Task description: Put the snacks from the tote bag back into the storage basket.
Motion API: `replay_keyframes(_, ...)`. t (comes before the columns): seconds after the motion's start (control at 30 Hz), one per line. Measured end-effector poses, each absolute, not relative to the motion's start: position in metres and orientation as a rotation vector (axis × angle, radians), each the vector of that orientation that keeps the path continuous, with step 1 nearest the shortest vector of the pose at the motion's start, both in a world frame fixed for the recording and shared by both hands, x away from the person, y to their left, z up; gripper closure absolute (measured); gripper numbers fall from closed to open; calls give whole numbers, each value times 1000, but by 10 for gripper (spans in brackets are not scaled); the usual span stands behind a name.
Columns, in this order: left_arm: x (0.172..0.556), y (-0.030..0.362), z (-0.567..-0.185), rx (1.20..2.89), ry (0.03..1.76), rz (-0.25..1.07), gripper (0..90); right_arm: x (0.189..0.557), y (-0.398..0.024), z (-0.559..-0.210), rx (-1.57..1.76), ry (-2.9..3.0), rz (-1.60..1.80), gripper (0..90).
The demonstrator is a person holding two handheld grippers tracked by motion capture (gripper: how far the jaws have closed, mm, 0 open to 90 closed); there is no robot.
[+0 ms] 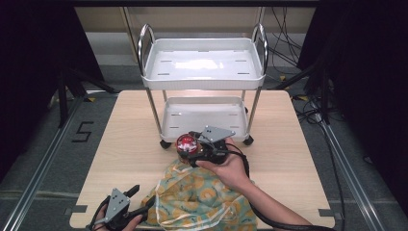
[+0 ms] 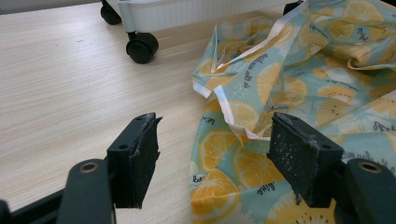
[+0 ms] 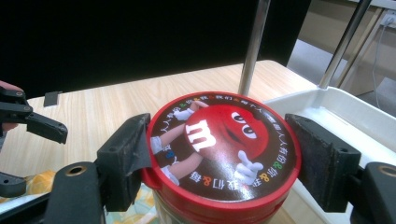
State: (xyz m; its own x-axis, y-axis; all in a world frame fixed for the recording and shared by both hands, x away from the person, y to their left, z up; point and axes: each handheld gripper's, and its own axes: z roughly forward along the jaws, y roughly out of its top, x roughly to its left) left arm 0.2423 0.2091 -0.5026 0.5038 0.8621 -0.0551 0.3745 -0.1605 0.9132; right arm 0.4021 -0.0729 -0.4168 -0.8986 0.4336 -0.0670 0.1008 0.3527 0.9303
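Pale wood table [image 1: 125, 144], grey floor, right gripper [image 1: 202, 147] clamping red-lidded jar [image 1: 186, 143], left gripper [image 1: 137, 199] wide open.

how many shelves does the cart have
2: a top shelf and a lower shelf under it, just beyond the red-lidded jar. Both look empty, though the jar hides part of the lower shelf's front rim.

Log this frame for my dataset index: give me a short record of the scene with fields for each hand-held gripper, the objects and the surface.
left hand-held gripper: open, jaws on either side of a fold at the cloth's edge, low at the table's near left
right hand-held gripper: shut on the jar, in front of the cart's lower tray
jar: red lid with cartoon candy print, upright
cloth: lemon-patterned, crumpled at the table's near edge
cart: white, two tiers, on castors
table: light wood
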Motion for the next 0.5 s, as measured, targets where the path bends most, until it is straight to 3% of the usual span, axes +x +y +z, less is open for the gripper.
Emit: replay_keyframes(0.5,243,210,-503,1760,1048,616,322,407,-62,-414,483,2306,1563,267)
